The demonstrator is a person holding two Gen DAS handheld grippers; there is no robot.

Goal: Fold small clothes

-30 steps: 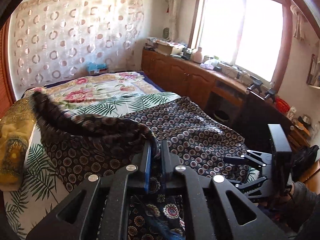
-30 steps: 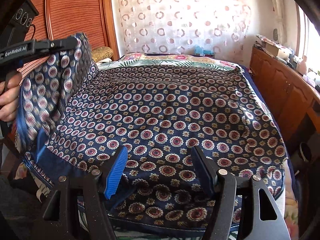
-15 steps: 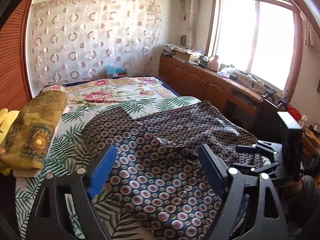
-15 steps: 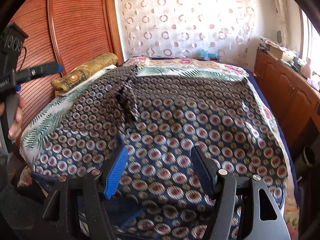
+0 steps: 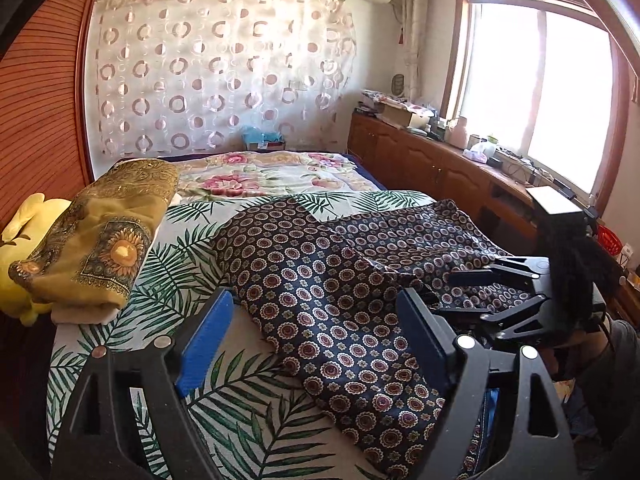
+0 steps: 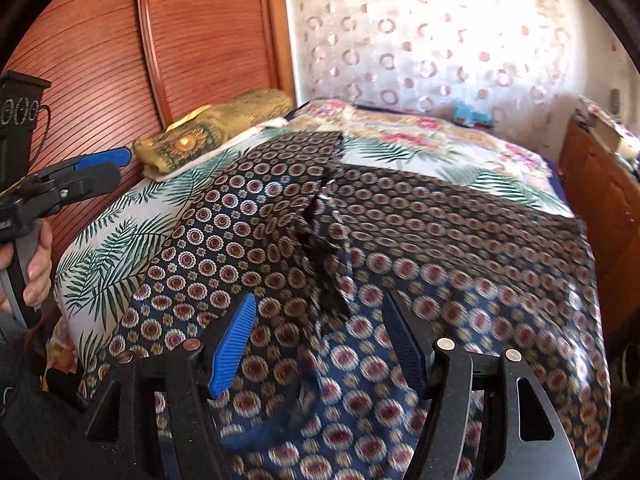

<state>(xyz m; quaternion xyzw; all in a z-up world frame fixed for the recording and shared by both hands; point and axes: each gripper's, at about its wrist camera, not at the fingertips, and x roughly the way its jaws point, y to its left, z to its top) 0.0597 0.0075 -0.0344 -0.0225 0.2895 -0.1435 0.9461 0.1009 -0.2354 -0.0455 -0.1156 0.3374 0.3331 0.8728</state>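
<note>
Navy patterned garment [image 5: 320,292] has been released across the bed [image 5: 248,420]; left gripper [image 5: 312,344] and right gripper [image 6: 320,344] are both spread, empty, so regrasping is needed.

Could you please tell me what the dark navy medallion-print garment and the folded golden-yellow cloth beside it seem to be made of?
The dark navy medallion-print garment looks like thin, soft woven fabric, perhaps rayon or a silky synthetic: it drapes limply with sharp creases and a slight sheen. The folded golden-yellow cloth seems a heavier printed textile, possibly brocade-like, holding a thick rounded fold. The exact fibre cannot be told.
</note>
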